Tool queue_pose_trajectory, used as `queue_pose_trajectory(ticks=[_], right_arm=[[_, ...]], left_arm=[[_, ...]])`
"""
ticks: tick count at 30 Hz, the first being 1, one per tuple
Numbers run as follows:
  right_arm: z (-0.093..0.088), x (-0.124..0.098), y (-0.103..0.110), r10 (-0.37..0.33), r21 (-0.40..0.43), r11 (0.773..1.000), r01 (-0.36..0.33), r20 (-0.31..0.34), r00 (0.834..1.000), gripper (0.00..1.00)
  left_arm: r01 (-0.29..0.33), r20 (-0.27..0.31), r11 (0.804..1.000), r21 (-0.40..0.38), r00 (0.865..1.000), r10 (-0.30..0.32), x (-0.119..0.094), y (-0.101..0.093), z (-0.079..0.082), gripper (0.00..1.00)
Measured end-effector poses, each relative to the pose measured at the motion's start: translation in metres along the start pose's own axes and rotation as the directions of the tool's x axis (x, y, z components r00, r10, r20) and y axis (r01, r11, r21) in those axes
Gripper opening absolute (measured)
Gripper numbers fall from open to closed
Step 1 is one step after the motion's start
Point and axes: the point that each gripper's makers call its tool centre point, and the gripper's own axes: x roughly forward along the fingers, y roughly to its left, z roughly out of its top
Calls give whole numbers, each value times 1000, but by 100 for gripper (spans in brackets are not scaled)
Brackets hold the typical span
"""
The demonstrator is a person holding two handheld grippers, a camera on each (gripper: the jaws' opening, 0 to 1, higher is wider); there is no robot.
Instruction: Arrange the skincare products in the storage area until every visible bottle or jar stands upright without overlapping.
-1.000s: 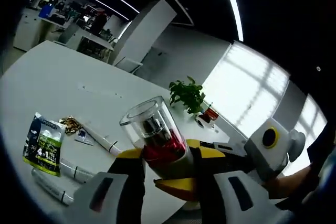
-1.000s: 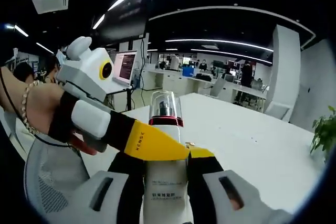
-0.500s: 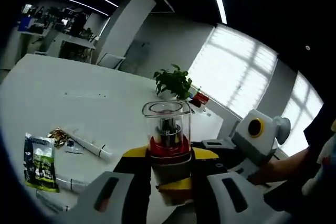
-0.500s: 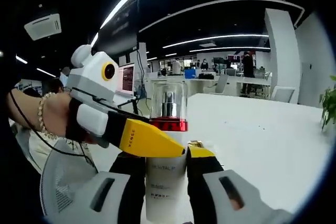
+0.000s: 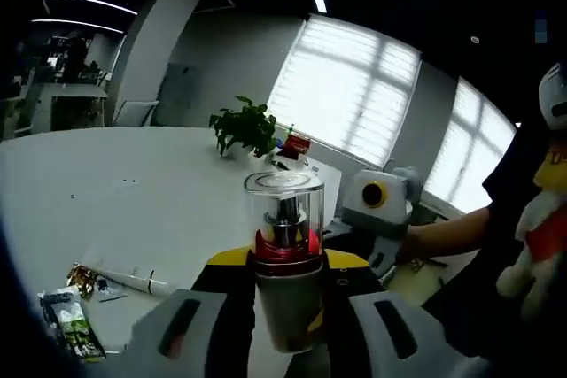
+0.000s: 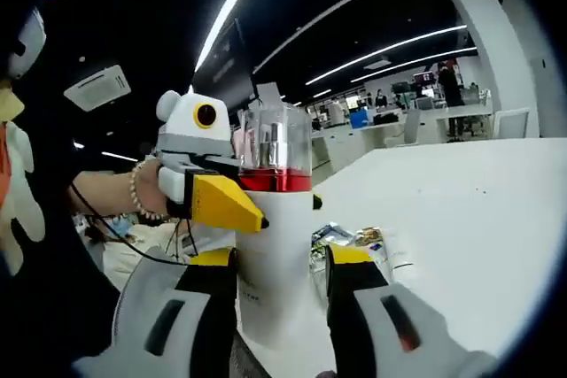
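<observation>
White table [image 5: 133,174] carries the lot. Taking the potted plant [image 5: 241,127] at its far edge as landmark: a red item [image 5: 296,144] sits just beside it, while a white tube [image 5: 124,277], a crumpled gold wrapper [image 5: 80,273] and a dark green sachet [image 5: 66,327] lie well apart from it, clustered near each other.

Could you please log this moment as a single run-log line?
left gripper: shut on bottle | right gripper: shut on bottle | bottle: upright, clear cap, red collar, above table | table: sachet, pen
</observation>
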Motion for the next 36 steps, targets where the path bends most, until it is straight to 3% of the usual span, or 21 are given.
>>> queue_pose_trajectory(ticks=[5, 8, 16, 19, 36], right_arm=[[8, -2, 12, 81, -89, 993, -83, -26, 996, 42], [7, -2, 19, 113, -124, 985, -117, -38, 993, 34], [-13, 1, -1, -16, -191, 982, 0, -81, 997, 33], [-23, 1, -11, -73, -244, 969, 41, -121, 990, 33], [-79, 10, -53, -221, -272, 949, 157, -223, 949, 33]], left_arm=[[120, -40, 989, 86, 992, -117, 6, -20, 5, 23], [151, -61, 979, 136, 988, -144, 8, -23, 4, 23], [177, -135, 962, 209, 979, -151, 19, -21, -14, 23], [177, -145, 966, 188, 978, -151, 24, -17, -21, 23], [176, -217, 966, 190, 967, -133, 51, 16, -68, 24]])
